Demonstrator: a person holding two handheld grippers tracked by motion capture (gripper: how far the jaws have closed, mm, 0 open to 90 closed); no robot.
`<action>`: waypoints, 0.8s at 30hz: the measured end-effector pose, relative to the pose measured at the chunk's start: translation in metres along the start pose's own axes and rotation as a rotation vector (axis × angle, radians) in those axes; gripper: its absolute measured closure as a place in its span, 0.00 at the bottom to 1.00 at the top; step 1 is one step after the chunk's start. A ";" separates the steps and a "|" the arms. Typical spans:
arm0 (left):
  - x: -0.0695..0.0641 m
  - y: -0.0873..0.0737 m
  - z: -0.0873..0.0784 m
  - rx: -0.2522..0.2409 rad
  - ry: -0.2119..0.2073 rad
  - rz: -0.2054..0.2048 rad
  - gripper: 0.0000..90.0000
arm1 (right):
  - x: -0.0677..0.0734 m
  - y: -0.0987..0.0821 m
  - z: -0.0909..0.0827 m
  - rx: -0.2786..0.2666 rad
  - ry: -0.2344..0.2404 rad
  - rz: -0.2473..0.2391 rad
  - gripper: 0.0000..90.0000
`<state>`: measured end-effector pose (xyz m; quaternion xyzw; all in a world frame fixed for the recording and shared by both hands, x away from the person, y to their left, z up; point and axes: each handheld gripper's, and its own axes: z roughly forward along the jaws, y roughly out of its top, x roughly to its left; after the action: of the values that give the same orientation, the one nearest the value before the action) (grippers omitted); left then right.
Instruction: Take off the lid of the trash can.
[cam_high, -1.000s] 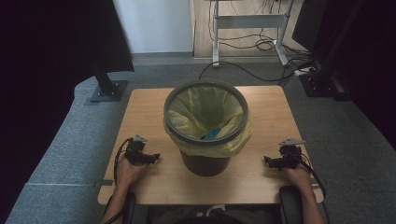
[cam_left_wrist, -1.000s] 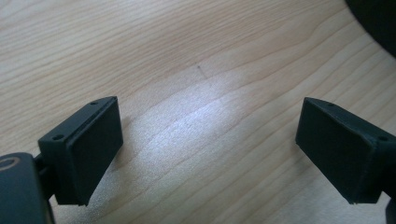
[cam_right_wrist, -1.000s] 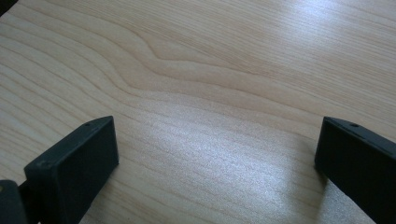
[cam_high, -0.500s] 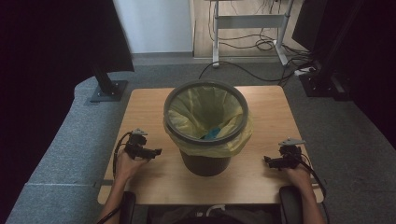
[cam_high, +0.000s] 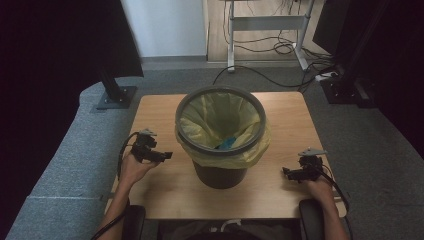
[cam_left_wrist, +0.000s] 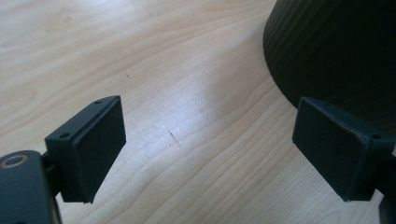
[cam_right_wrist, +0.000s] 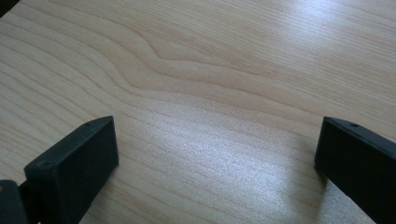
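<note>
A dark bin (cam_high: 220, 150) with a yellow liner (cam_high: 220, 117) stands mid-table (cam_high: 160, 107) — no readable writing on it. The left gripper (cam_high: 167, 155), jaws spread and empty, points at its side; the right gripper (cam_high: 286, 171) — also agape — rests low near the table's edge.

Desk (cam_high: 165, 112): light wood-grain top, roughly square, standing on grey carpeted floor (cam_high: 75, 150). One item on it: dark bin (cam_high: 220, 172) with yellow liner (cam_high: 215, 115), standing upright at centre, slightly toward 6 o'clock.
</note>
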<state>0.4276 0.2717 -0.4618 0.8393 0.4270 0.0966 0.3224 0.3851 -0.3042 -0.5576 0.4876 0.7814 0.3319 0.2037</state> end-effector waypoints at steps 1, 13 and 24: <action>0.000 0.003 -0.002 0.002 0.001 0.006 0.10 | 0.000 0.000 0.000 0.000 0.000 0.000 0.00; -0.004 0.032 -0.024 -0.013 0.004 0.026 0.13 | 0.000 0.000 0.000 0.000 0.000 -0.001 0.00; -0.008 0.060 -0.043 -0.009 0.021 0.051 0.15 | 0.000 0.000 0.000 0.000 0.000 -0.001 0.00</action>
<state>0.4429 0.2592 -0.3896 0.8474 0.4085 0.1152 0.3190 0.3851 -0.3043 -0.5576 0.4872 0.7817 0.3317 0.2041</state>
